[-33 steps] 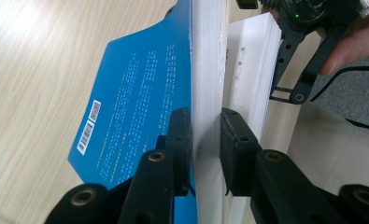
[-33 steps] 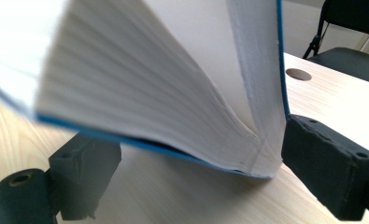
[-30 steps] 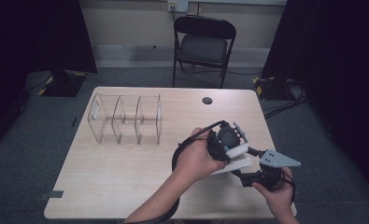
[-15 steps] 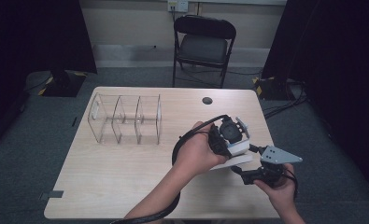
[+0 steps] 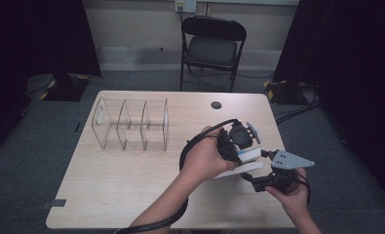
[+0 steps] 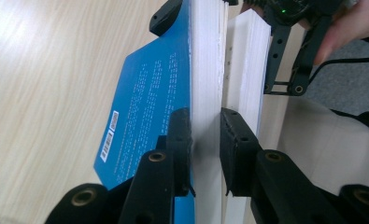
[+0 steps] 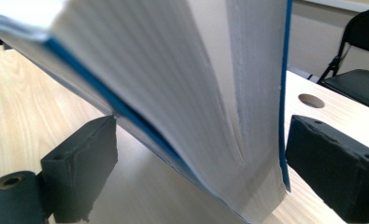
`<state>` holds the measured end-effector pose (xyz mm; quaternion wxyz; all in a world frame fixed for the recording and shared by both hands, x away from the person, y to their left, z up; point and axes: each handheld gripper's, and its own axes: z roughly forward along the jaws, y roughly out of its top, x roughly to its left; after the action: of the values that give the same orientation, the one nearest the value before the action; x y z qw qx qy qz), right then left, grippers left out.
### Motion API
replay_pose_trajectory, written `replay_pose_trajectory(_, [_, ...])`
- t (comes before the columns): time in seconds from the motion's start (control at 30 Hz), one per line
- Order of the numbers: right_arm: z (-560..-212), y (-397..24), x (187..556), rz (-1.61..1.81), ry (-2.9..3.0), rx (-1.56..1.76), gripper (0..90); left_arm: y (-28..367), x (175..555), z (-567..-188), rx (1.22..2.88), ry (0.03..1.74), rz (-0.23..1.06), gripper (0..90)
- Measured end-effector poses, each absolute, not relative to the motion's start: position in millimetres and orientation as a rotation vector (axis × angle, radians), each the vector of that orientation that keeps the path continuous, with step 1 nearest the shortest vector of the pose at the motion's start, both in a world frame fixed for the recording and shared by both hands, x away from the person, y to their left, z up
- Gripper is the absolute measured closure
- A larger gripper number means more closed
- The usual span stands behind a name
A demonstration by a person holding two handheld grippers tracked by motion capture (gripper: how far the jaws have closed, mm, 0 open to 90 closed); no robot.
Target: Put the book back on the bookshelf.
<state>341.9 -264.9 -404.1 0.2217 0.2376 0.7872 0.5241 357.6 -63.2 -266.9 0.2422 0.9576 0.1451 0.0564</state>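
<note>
A thick book with a blue cover [image 5: 243, 157] is held off the wooden table [image 5: 122, 195] near its right front corner. It stands fanned open, spine downward. My left gripper [image 5: 246, 151] comes in from the left. In the left gripper view its jaws [image 6: 205, 135] are shut on the blue cover [image 6: 145, 107] and a block of white pages. My right gripper [image 5: 257, 165] reaches in from the right. In the right gripper view its pads [image 7: 201, 158] stand wide on either side of the whole book [image 7: 182, 93], close to both covers without clearly pressing.
A clear acrylic divider rack [image 5: 131, 124] stands at the table's left back. A round black cable hole [image 5: 216, 105] sits near the far edge. A black folding chair [image 5: 212, 46] stands behind the table. Dark curtains flank the room.
</note>
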Motion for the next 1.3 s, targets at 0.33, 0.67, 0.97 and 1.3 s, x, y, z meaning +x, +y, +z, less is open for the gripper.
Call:
replay_pose_trajectory(0.33, [-402.1,-249.5,342.7,1.493,2.287,0.367,51.9,-48.9,365.9,-269.7,2.375,0.401,0.004,65.5])
replay_pose_trajectory(0.67, [-398.3,-248.4,344.8,1.494,2.309,0.398,53.3,-24.0,371.6,-277.2,2.335,0.418,0.147,40.3])
replay_pose_trajectory(0.97, [-392.4,-250.5,354.8,1.516,2.333,0.449,53.4,5.2,367.3,-265.3,2.266,0.432,0.217,21.9])
replay_pose_trajectory(1.3, [-385.2,-254.4,370.2,1.556,2.362,0.551,53.4,31.0,364.8,-269.4,2.243,0.465,0.270,18.1])
